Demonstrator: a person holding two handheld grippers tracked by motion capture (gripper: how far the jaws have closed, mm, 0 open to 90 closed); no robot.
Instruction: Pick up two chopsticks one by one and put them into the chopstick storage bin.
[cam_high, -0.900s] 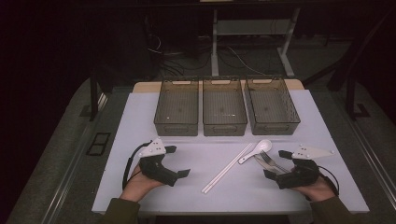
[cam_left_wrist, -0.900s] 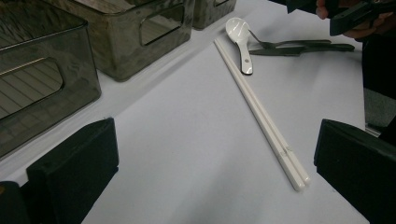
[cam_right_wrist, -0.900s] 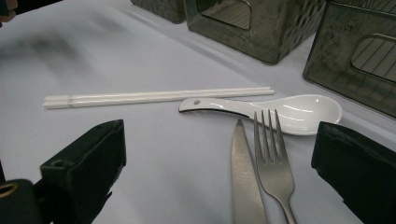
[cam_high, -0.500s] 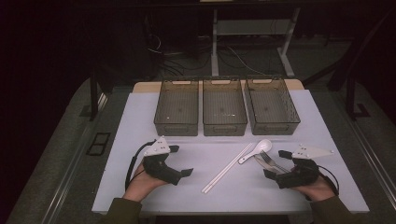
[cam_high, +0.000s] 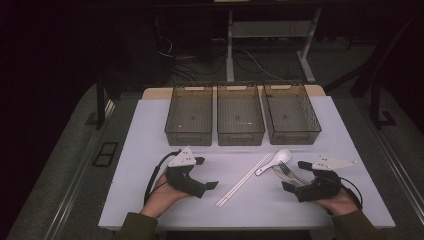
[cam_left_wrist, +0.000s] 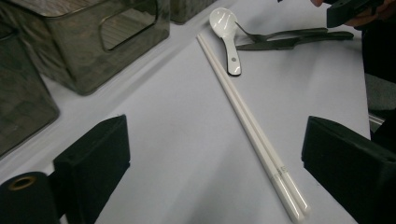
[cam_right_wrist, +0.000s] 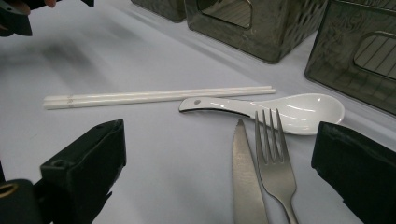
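Note:
A pair of white chopsticks (cam_high: 243, 180) lies slantwise on the white table mat (cam_high: 145, 145), between my two grippers. To their right lie a white spoon (cam_high: 275, 161), a metal fork (cam_high: 289, 171) and a knife (cam_high: 281, 175). My left gripper (cam_high: 206, 173) stands open just left of the chopsticks (cam_left_wrist: 247, 121), nothing between its jaws (cam_left_wrist: 217, 140). My right gripper (cam_high: 295, 175) is open too, its jaws low on either side of the handles of the knife (cam_right_wrist: 245, 177) and fork (cam_right_wrist: 275, 163), apart from them. The spoon (cam_right_wrist: 280, 108) lies just beyond.
Three dark see-through bins stand side by side at the back of the mat: left (cam_high: 189, 137), middle (cam_high: 240, 136), right (cam_high: 295, 135). None holds anything. The mat's front edge runs just under both hands. Dark floor and table legs lie beyond.
My left gripper has shifted a little to the right, closer to the chopsticks. The right gripper and the cutlery have stayed put.

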